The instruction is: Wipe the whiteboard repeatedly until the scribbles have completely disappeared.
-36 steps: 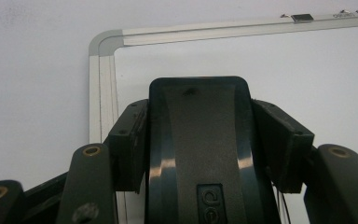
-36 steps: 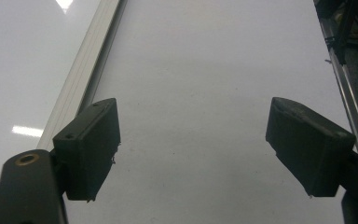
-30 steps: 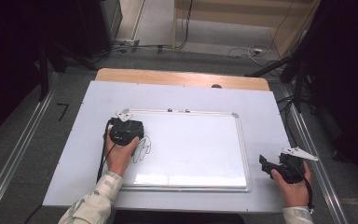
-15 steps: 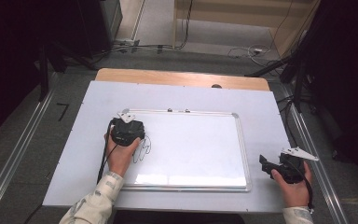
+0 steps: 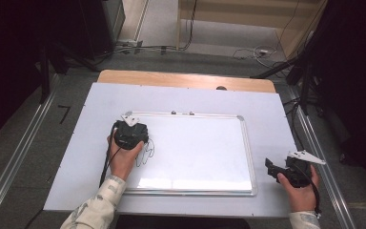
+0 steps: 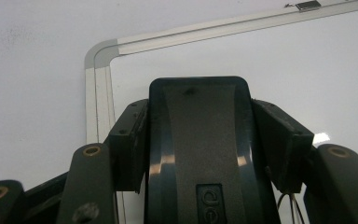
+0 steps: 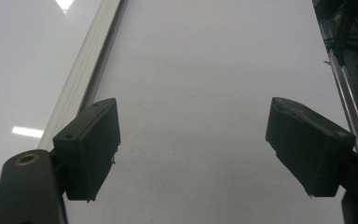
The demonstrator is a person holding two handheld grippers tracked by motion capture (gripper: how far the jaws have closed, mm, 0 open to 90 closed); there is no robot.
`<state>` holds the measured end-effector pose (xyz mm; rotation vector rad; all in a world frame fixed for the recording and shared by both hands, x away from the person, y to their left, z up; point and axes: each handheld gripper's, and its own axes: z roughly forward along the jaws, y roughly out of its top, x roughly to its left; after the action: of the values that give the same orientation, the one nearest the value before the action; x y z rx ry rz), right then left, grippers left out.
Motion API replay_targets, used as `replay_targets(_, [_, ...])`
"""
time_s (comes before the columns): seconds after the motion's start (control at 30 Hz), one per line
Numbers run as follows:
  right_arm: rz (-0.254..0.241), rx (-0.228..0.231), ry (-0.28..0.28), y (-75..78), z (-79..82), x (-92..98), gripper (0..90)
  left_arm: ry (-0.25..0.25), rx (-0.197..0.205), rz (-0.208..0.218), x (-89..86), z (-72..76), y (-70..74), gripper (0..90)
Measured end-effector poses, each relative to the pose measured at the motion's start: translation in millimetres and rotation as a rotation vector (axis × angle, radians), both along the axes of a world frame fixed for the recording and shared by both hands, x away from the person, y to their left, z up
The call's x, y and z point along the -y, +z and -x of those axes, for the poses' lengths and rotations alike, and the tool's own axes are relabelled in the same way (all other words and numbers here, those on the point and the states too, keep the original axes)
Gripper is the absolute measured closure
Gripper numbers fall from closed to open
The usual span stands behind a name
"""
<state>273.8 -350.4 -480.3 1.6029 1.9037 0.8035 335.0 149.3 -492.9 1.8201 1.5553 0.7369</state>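
White surface point(image 5: 267, 102) under a framed whiteboard point(image 5: 195, 143), one gripper at each side.
Left gripper point(image 6: 207, 140) is clamped on a black eraser block point(image 6: 200, 140) at the whiteboard's near-left corner, beside a dark scribble point(image 5: 147, 151). Right gripper point(image 7: 193, 149) rests off the board's right edge, jaws wide apart, nothing between them.

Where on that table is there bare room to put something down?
The whiteboard is bare right of the scribble, and so is the table behind it. It is crowded at the board's left edge, where the left hand-held gripper holds an eraser.
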Motion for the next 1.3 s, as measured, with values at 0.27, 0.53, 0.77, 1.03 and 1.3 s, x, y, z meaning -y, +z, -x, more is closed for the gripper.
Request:
replay_targets(0.27, [0.004,0.002,0.003,0.4,0.1,-0.8,16.5,-0.014,0.002,-0.002,3.5,1.1,-0.7,41.3])
replay_targets(0.53, [0.002,0.004,0.002,0.7,0.1,-0.8,16.7,-0.032,0.002,0.004,10.6,4.5,-1.9,41.3])
replay_targets(0.77, [0.002,0.006,0.002,0.9,0.1,-1.1,16.8,-0.050,-0.001,0.008,16.3,7.7,-2.3,41.3])
replay_targets(1.03, [0.003,0.005,0.002,0.9,0.1,-1.0,16.8,-0.066,-0.001,0.006,22.0,10.9,-2.5,41.3])
replay_targets(1.3, [0.006,0.009,0.001,1.0,-0.1,-0.8,16.8,-0.075,-0.004,0.005,30.6,15.1,-2.7,41.2])
